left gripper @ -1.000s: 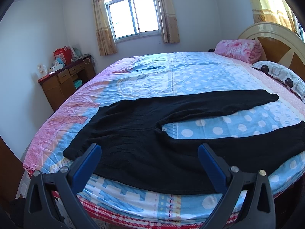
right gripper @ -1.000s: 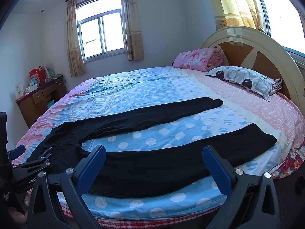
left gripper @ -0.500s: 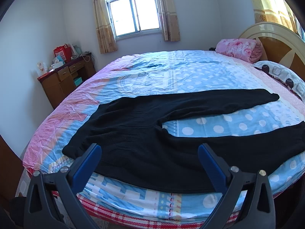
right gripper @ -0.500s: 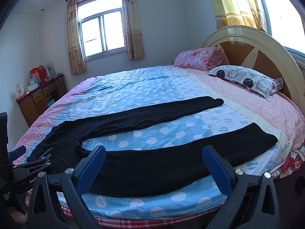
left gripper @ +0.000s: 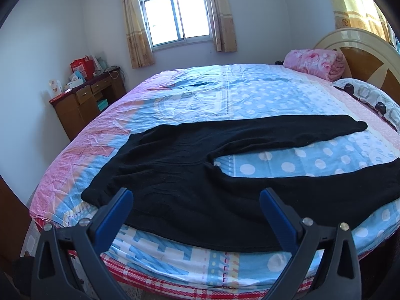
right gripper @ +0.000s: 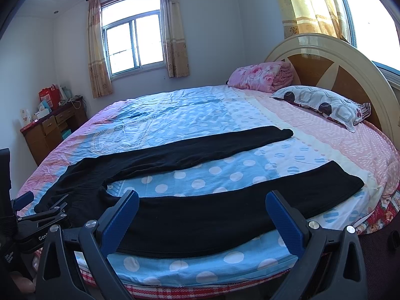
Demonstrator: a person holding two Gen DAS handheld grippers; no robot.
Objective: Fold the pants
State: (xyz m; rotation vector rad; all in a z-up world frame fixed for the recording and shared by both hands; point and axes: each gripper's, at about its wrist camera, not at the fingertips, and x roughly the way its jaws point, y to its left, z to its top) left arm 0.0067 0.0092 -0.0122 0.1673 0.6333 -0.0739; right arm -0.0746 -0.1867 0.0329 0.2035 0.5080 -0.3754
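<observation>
Black pants point(left gripper: 175, 175) lie flat on the round bed point(left gripper: 250, 95), waist to the left, the two legs spread apart and pointing right toward the headboard. My left gripper point(left gripper: 196, 195) is open and empty, hovering over the waist and seat part near the bed's front edge. My right gripper point(right gripper: 202, 196) is open and empty, above the near leg of the pants point(right gripper: 200, 215). The far leg point(right gripper: 200, 147) ends mid-bed. The left gripper also shows at the left edge of the right wrist view point(right gripper: 32, 212).
A patterned pillow point(right gripper: 322, 105) and a folded pink blanket point(right gripper: 260, 76) lie by the curved headboard point(right gripper: 337, 65). A wooden desk point(left gripper: 85, 100) with boxes stands at the left wall. A window point(left gripper: 177, 17) with curtains is behind the bed.
Both grippers have stayed open and almost still; the views have only shifted very slightly. The pants have not moved.
</observation>
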